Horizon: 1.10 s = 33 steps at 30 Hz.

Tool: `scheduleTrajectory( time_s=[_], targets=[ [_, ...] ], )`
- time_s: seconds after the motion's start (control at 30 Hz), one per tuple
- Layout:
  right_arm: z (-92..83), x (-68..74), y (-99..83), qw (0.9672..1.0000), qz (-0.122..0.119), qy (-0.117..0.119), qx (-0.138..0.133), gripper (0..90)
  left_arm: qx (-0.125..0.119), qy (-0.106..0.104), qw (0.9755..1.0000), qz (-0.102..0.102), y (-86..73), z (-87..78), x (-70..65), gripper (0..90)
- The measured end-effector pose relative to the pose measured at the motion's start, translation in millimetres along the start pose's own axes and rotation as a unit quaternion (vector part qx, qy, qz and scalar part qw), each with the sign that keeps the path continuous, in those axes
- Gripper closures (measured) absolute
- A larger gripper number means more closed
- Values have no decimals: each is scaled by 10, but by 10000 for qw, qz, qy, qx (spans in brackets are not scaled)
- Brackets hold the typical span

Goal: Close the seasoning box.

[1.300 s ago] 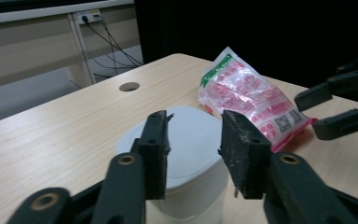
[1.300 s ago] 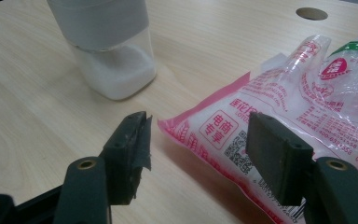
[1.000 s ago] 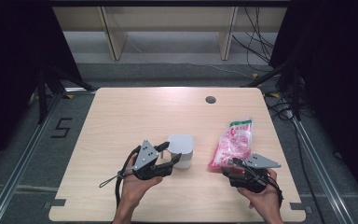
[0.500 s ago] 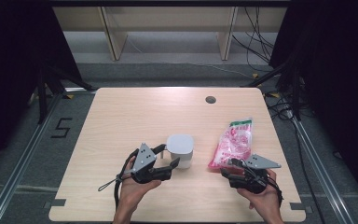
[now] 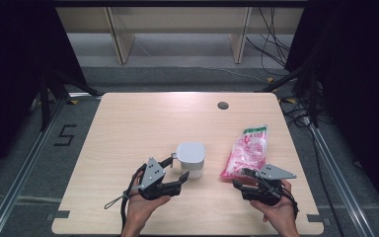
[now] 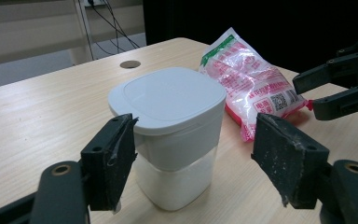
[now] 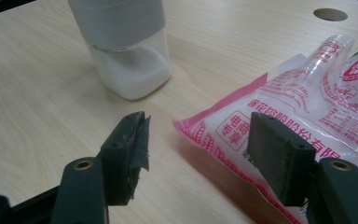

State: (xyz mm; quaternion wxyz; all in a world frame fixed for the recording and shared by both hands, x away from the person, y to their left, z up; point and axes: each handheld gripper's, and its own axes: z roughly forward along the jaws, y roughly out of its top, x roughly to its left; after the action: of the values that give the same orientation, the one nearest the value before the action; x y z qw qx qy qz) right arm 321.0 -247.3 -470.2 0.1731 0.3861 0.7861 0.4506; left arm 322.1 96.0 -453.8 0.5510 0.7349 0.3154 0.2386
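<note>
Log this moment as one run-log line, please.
left claw: jaws just opened, straddling white-lidded jar, right pad clear | right claw: open at corner of pink bag | jar upright on table

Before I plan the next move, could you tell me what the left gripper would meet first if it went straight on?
The white-lidded container: it already stands between the left gripper's open jaws.

We see a pale wood-grain table [image 5: 143, 123] with a dark round hole [image 5: 222, 105]. The container [image 6: 170, 135] has a white lid, a clear lower wall and white powder inside. The bag [image 7: 303, 126] is pink and clear with red print and a green top. Both grippers are black.
</note>
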Motion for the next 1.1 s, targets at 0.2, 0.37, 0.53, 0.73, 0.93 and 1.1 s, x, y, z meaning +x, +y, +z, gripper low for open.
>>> scheduleTrajectory(
  time_s=[0.2,0.37,0.53,0.73,0.93,1.1],
  targets=[
    [0,17,-9,10000,26,-7,1,381,-86,-3,9999,-99,-37,-14,-10,290],
    [-2,15,-11,10000,-8,42,-21,378,-24,17,9999,-126,-83,-37,-34,290],
    [-20,55,-22,10000,49,77,-16,375,24,35,10000,-14,-152,-61,-35,289],
    [-39,66,-59,9998,-80,158,42,365,71,68,9998,-170,-259,-83,-96,286],
    [-45,93,-99,9991,-38,415,-19,344,183,75,9997,-123,-366,-96,-117,279],
    [-76,155,-128,9988,-28,495,59,339,187,39,9998,20,-407,-104,-136,275]
  ],
)
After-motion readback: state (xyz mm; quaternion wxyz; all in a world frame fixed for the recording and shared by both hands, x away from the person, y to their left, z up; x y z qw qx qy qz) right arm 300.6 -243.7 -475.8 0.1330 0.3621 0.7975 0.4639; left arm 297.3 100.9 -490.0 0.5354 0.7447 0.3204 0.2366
